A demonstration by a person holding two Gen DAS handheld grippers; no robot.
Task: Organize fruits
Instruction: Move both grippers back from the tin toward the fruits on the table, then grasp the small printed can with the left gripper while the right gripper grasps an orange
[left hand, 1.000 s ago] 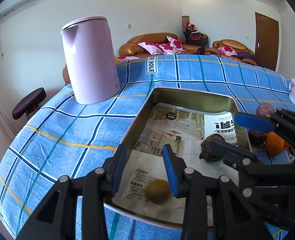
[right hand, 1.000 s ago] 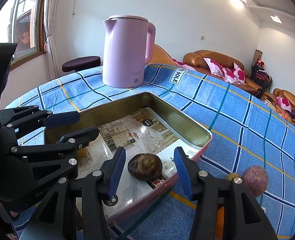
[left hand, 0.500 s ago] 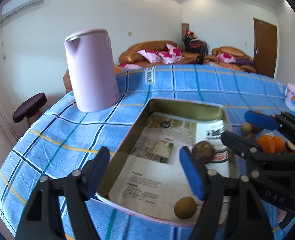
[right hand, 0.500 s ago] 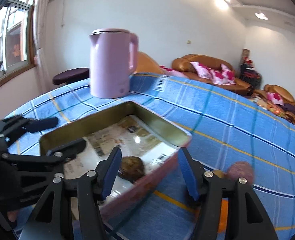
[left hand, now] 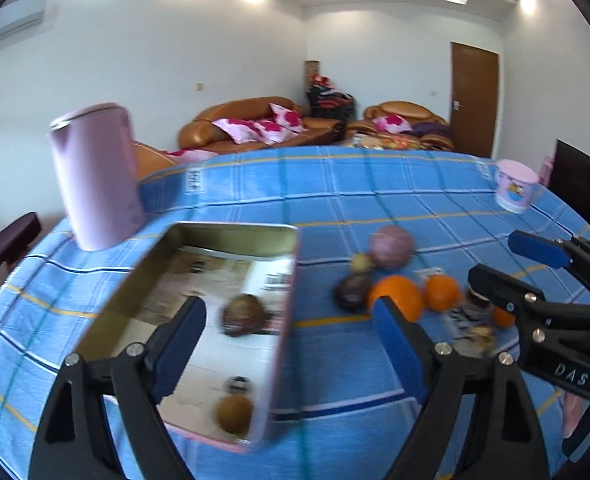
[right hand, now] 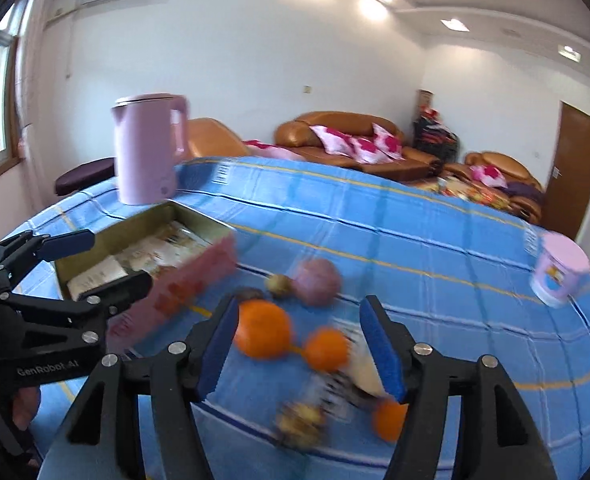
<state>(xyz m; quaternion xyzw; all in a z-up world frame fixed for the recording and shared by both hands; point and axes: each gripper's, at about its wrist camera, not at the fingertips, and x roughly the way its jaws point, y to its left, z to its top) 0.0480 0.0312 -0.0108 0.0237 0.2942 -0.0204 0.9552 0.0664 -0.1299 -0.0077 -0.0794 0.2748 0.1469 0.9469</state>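
A metal tray [left hand: 287, 240] lined with paper holds a dark brown fruit [left hand: 244, 314] and a small brown fruit [left hand: 234, 413]. To its right on the blue cloth lie a purple fruit [left hand: 391, 247], a dark fruit [left hand: 351, 292] and oranges [left hand: 395, 296]. My left gripper [left hand: 289, 306] hovers over the tray's right wall, its jaws opening and touching nothing. My right gripper [right hand: 299, 308] hangs above the large orange [right hand: 263, 334] and the small orange [right hand: 327, 350], its jaws opening too, holding nothing. The picture is blurred.
A pink kettle [left hand: 95, 176] stands behind the tray at the left. A pink mug [right hand: 559, 276] sits at the far right of the table. A printed packet [right hand: 359, 372], another orange [right hand: 389, 420] and a brownish fruit [right hand: 301, 424] lie near the front edge.
Both grippers swung from over the tray to the right, toward the loose fruit. The left jaws spread wide, leaving the small brown fruit in the tray; the right jaws widened a little.
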